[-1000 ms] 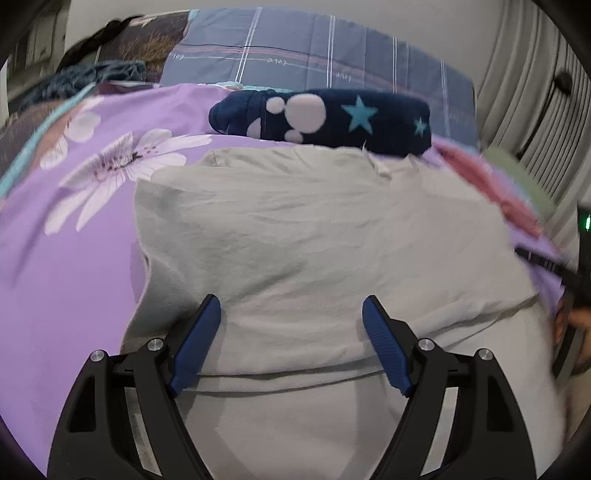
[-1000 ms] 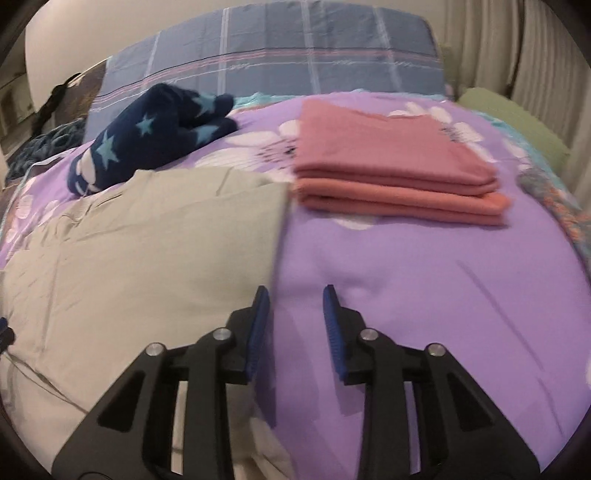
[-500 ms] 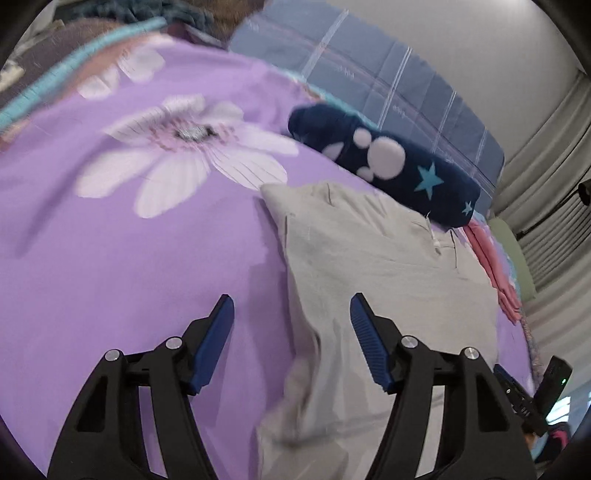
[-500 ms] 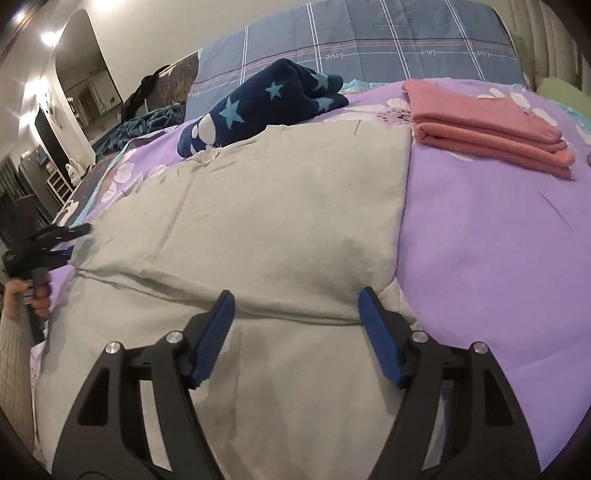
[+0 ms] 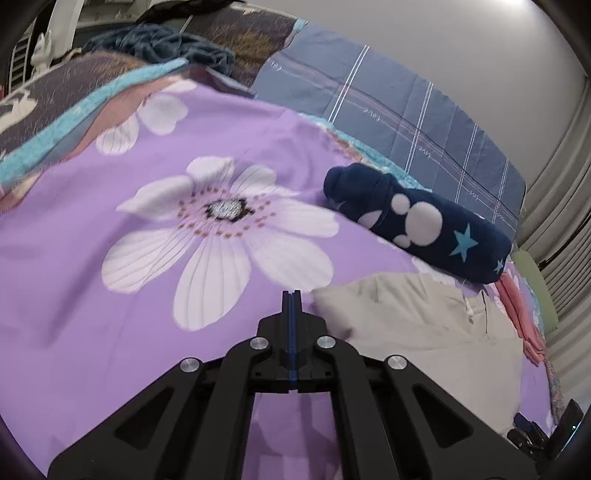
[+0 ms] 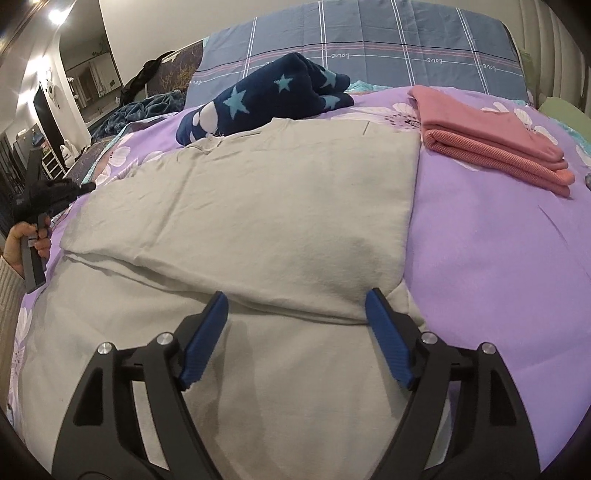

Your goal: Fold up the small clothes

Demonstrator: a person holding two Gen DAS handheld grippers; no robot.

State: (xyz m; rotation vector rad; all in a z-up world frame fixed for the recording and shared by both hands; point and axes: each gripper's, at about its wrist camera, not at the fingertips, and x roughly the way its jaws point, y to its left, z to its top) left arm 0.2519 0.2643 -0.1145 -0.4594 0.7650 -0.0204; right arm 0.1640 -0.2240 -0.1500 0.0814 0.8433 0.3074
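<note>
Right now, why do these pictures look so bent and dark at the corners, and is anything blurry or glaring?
Both views are fisheye, so straight edges bow and the corners go black. Left wrist view: the white flower print is slightly motion-smeared, and the shut left gripper is sharp. Right wrist view: a ceiling light glares top left, and the open right gripper shadows the beige garment.
</note>
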